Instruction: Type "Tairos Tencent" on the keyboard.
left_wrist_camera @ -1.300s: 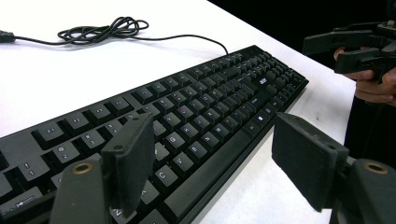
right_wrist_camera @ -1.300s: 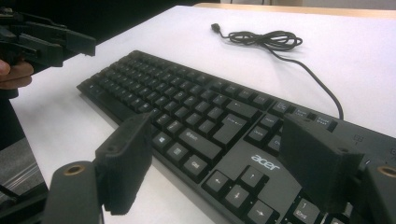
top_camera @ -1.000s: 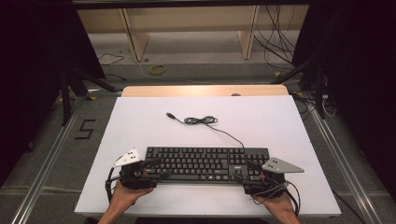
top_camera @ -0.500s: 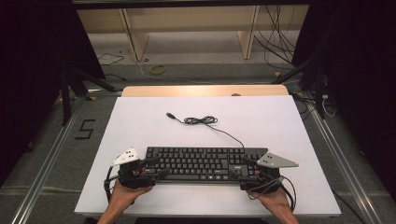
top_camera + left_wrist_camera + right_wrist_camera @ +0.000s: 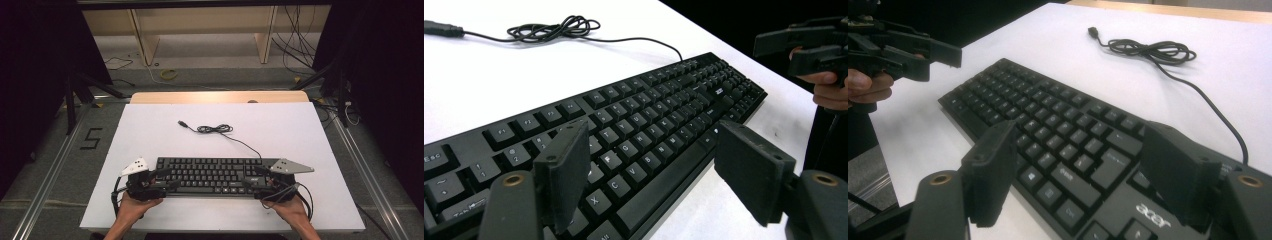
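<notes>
A black keyboard (image 5: 210, 175) lies flat near the front of the white table, and its cable runs back to a loose coil (image 5: 215, 129) and a USB plug (image 5: 182, 123). My left gripper (image 5: 167, 181) hovers at the keyboard's left end. In the left gripper view it is open (image 5: 651, 150), with one jaw over the keys (image 5: 649, 115) and the other over the table beyond the front edge. My right gripper (image 5: 255, 181) is at the keyboard's right end. It is open too (image 5: 1078, 145), straddling the keyboard (image 5: 1048, 115) near its front edge. Neither gripper holds anything.
The white table top (image 5: 150, 135) stretches bare behind the keyboard, except for the cable. A wooden strip (image 5: 220, 96) runs along its far edge. Metal rails (image 5: 50, 170) flank the table, and cables lie on the floor behind it. Each gripper view shows the other gripper (image 5: 809, 45) (image 5: 903, 50).
My right gripper has shifted a little left and forward over the keyboard's right end. The left gripper and the keyboard have barely moved.
</notes>
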`<state>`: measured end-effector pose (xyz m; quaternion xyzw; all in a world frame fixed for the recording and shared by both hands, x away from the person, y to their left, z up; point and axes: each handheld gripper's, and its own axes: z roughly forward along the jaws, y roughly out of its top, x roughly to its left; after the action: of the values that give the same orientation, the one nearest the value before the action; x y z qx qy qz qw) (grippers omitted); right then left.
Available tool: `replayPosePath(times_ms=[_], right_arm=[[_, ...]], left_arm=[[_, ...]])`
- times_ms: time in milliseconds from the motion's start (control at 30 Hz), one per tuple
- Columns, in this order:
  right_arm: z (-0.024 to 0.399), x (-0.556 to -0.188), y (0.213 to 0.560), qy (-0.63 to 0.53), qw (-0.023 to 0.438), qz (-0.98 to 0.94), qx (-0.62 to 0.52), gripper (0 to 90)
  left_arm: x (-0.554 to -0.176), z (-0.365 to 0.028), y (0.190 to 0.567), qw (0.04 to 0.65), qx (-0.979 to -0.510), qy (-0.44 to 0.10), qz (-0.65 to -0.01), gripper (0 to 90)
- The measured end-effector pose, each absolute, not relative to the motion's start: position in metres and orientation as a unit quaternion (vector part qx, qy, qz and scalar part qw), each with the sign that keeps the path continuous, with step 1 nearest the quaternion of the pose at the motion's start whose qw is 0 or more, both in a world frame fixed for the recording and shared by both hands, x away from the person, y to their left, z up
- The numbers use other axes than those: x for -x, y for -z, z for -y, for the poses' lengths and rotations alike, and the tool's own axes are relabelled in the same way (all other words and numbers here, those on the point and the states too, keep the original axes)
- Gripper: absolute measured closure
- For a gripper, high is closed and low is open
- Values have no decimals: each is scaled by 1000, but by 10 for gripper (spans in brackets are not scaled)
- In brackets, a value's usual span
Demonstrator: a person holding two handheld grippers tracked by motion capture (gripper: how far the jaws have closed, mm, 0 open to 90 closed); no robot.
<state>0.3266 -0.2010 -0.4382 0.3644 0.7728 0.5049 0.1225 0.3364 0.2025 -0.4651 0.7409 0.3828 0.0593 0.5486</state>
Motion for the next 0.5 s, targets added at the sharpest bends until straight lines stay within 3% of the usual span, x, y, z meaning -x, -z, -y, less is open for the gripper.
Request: replayPosePath(times_ms=[500], right_arm=[[167,-354,425,-489,101,-793,-350,472]], left_arm=[[-338,-207,466,536,-738,-72,-403,354]])
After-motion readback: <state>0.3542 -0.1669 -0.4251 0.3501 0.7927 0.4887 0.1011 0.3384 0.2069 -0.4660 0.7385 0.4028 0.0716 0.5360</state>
